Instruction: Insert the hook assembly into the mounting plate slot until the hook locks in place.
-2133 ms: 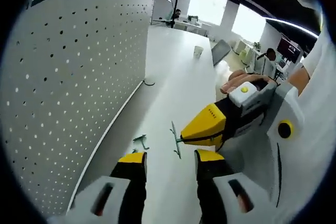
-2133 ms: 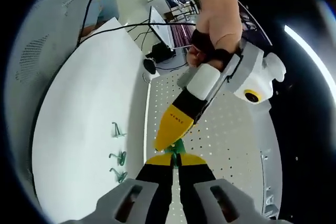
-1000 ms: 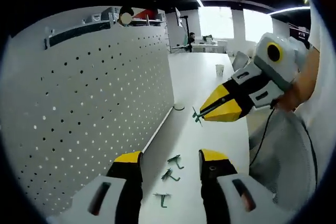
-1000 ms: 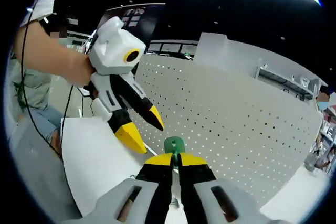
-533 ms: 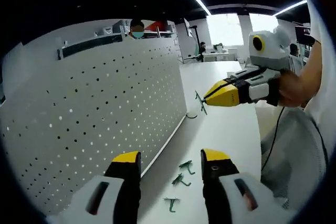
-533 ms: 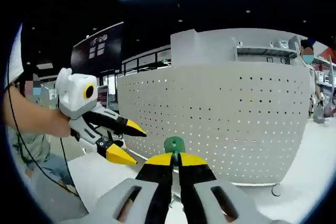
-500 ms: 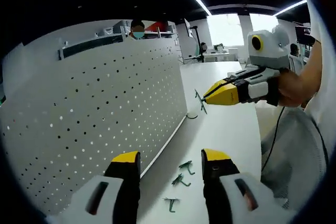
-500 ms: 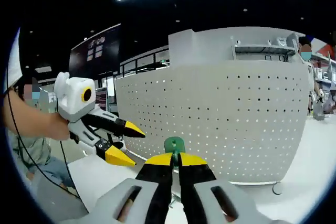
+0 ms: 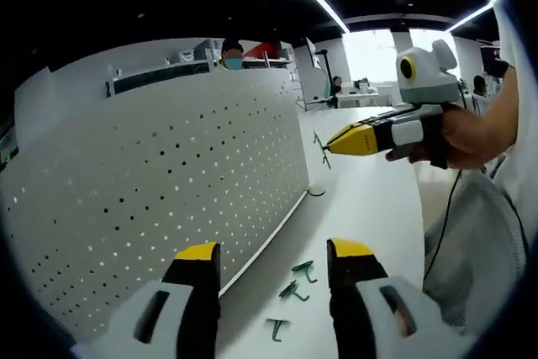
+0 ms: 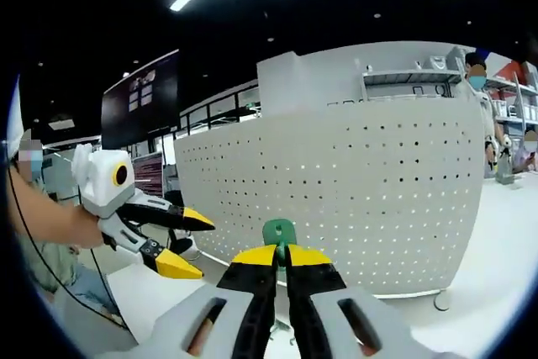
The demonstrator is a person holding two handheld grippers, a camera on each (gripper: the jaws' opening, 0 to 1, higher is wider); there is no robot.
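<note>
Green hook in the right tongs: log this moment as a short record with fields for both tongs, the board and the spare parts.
right tongs: shut on the green hook, facing the pegboard
left tongs: open, holding nothing
pegboard: white, perforated, standing upright on the white table
hook vs board: apart, not yet inserted
spare hooks: three green ones lying on the table near the board's foot, between the left tongs' jaws in the left gripper view
</note>
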